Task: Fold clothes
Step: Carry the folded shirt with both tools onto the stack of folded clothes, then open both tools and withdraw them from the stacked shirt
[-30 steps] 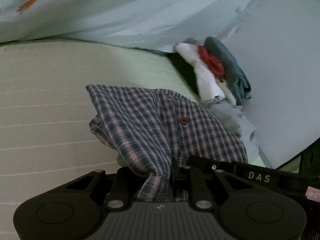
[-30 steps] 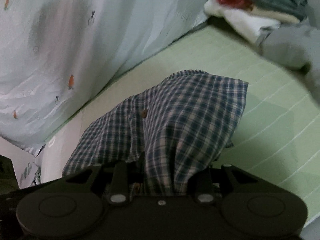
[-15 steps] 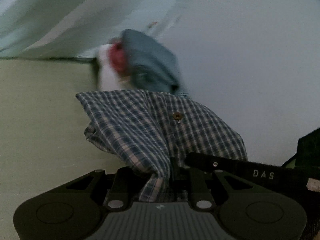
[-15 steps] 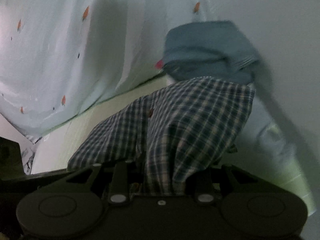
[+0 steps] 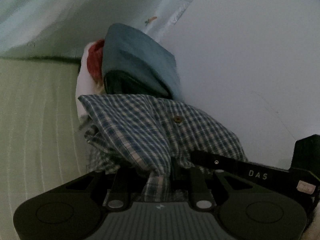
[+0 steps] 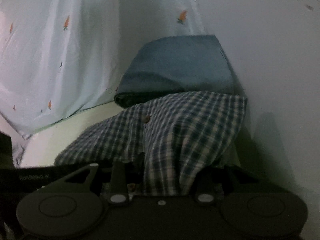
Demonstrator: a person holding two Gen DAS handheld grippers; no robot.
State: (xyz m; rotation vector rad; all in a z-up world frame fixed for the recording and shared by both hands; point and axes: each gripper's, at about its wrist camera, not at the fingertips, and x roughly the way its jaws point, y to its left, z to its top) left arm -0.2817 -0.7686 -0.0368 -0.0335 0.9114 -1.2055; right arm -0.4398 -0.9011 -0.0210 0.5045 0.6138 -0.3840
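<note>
A blue-and-white plaid shirt (image 5: 150, 130) (image 6: 180, 124) with a brown button hangs bunched between my two grippers. It reaches up against a pile of folded clothes in the corner. My left gripper (image 5: 158, 172) still pinches a gather of the plaid cloth while its jaws are opening. My right gripper (image 6: 168, 170) has a thick fold of the same shirt between its jaws, which are also opening. The cloth hides both pairs of fingertips. The pile holds a folded blue garment (image 5: 136, 60) (image 6: 180, 66), a red one (image 5: 95, 62) and a white one (image 5: 84, 84).
A pale green striped mattress (image 5: 36, 110) (image 6: 70, 124) lies under everything. A grey wall (image 5: 250, 60) stands close on the right. A light cloth with small carrot prints (image 6: 60, 50) hangs behind. The other gripper's black finger (image 5: 240, 170) (image 6: 40, 176) crosses each view's lower edge.
Both grippers have carried the plaid shirt across the mattress to the corner. The folded pile went from small and distant to directly behind the shirt, and the wall now fills the right side.
</note>
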